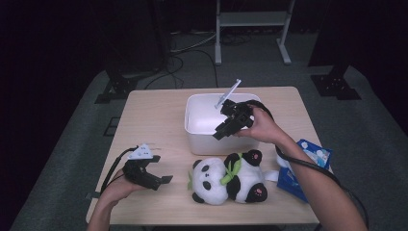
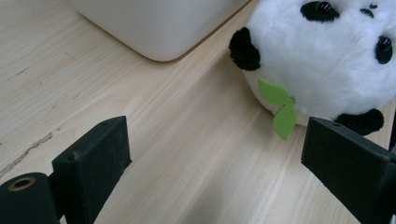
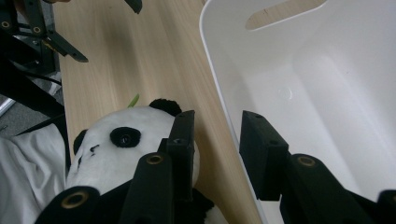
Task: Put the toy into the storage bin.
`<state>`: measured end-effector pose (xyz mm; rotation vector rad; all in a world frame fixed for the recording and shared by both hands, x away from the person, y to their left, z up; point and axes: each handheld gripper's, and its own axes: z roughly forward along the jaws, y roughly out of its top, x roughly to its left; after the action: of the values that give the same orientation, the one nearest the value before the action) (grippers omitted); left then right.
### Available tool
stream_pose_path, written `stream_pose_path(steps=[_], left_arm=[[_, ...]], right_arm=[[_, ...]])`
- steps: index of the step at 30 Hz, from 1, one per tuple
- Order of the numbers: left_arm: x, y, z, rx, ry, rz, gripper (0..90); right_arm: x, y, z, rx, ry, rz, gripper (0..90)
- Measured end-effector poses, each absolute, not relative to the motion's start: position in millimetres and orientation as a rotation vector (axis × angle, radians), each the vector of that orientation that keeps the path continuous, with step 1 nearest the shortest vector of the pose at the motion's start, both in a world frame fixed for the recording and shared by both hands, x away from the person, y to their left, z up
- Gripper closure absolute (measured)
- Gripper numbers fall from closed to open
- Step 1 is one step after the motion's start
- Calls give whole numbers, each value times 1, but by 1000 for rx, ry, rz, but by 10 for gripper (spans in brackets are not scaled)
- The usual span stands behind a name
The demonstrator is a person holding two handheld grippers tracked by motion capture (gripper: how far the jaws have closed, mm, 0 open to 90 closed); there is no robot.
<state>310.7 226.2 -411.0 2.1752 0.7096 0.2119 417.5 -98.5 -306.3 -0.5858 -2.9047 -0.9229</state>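
At table centre, white bin [image 1: 211,126] at 12 o'clock from toy panda [image 1: 226,179]. Right gripper [image 1: 222,131] over near rim, jaws parted, empty. Left gripper [image 1: 161,174] at 9 o'clock, spread wide, likely for grasping.

Panda's [image 2: 327,56] face cut by frame edge
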Motion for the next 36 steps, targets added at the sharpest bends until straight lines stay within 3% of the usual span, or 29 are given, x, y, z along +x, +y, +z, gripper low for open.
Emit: stream_pose_path(steps=[15, 36], left_arm=[[311, 225, -412, 2179, 712, 205, 67], [311, 225, -413, 2178, 717, 203, 67]], right_arm=[[394, -114, -294, -544, -2889, -972, 615], [363, -121, -319, -447, -2839, -938, 567]])
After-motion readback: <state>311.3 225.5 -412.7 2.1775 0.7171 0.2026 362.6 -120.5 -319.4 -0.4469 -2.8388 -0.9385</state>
